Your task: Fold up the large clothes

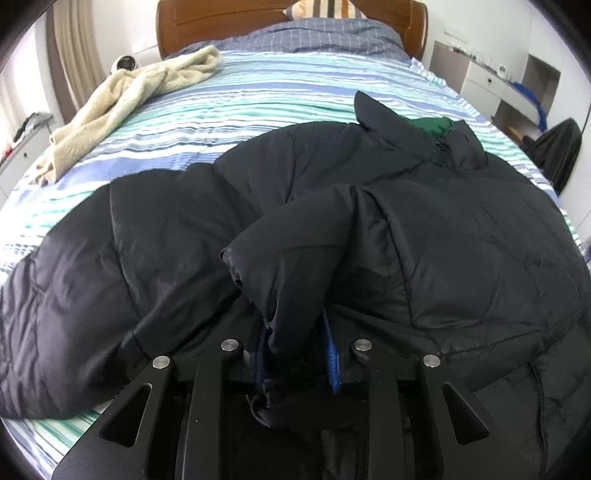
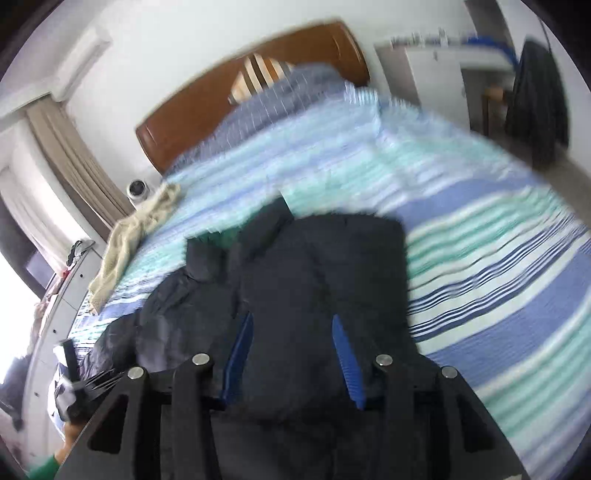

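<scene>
Black padded jacket (image 1: 332,221) spread across striped bed (image 1: 221,110), centre frame. Left gripper (image 1: 295,358) clenched on a bunched sleeve fold. Right gripper (image 2: 291,354) grasping jacket fabric, frame blurred. Cream garment (image 1: 122,99) upper left.

Black puffer jacket (image 1: 332,221) with a green lining — bedspread (image 1: 229,99) striped blue, teal and white — cream fleece (image 1: 122,99), brown headboard (image 1: 207,26).
</scene>
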Action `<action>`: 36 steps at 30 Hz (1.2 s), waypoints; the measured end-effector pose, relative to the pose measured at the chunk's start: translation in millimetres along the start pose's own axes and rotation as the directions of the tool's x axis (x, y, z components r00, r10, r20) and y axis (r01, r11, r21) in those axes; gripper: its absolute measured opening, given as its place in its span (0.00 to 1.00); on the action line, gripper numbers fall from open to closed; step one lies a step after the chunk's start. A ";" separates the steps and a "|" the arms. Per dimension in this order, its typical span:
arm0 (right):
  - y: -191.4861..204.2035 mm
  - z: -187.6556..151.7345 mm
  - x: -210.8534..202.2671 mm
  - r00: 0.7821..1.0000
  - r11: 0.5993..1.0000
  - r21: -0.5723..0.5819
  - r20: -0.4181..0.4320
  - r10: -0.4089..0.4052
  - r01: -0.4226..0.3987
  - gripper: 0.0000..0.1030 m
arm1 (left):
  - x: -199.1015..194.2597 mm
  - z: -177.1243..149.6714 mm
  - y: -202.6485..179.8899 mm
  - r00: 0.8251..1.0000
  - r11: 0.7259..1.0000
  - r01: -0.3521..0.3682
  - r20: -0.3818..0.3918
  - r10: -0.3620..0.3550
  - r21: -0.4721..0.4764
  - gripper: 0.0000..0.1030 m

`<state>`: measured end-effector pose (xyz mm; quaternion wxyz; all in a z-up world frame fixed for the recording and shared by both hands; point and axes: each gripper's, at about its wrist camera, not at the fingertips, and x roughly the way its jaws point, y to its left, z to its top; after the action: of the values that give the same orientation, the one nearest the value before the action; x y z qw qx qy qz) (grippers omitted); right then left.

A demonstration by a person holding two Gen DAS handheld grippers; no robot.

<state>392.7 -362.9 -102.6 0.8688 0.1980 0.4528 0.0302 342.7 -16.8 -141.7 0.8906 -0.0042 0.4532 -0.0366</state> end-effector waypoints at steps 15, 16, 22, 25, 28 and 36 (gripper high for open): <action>-7.3 73.5 22.4 0.999 0.999 0.041 0.035 0.016 -0.017 0.34 | 6.5 -13.5 2.1 0.999 1.000 0.023 0.043 -0.022 -0.009 0.29; -10.3 79.0 31.6 0.999 0.999 0.052 0.033 0.003 -0.004 0.34 | 6.4 -13.1 2.1 0.999 1.000 0.024 0.042 -0.024 -0.011 0.29; -42.3 59.6 99.8 0.995 0.992 0.091 -0.049 -0.084 0.089 0.30 | 8.1 -13.8 1.6 0.999 1.000 0.024 0.044 -0.024 -0.007 0.29; -30.8 59.3 88.2 0.989 0.990 0.021 -0.059 -0.136 0.137 0.30 | 8.7 -14.3 2.4 0.999 1.000 0.025 0.047 -0.025 -0.008 0.29; -24.5 51.6 53.1 0.994 0.995 0.014 -0.041 -0.098 0.099 0.33 | 8.6 -14.9 1.9 0.998 1.000 0.023 0.053 -0.023 -0.007 0.29; -49.5 -24.7 25.8 0.992 0.987 0.156 -0.125 -0.024 0.044 0.34 | 8.4 -14.9 -2.0 0.998 1.000 0.010 0.060 -0.010 0.006 0.29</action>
<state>381.9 -394.7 -153.6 0.8212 0.2565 0.5097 -0.0085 335.5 -19.0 -157.1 0.9037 -0.0052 0.4262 -0.0421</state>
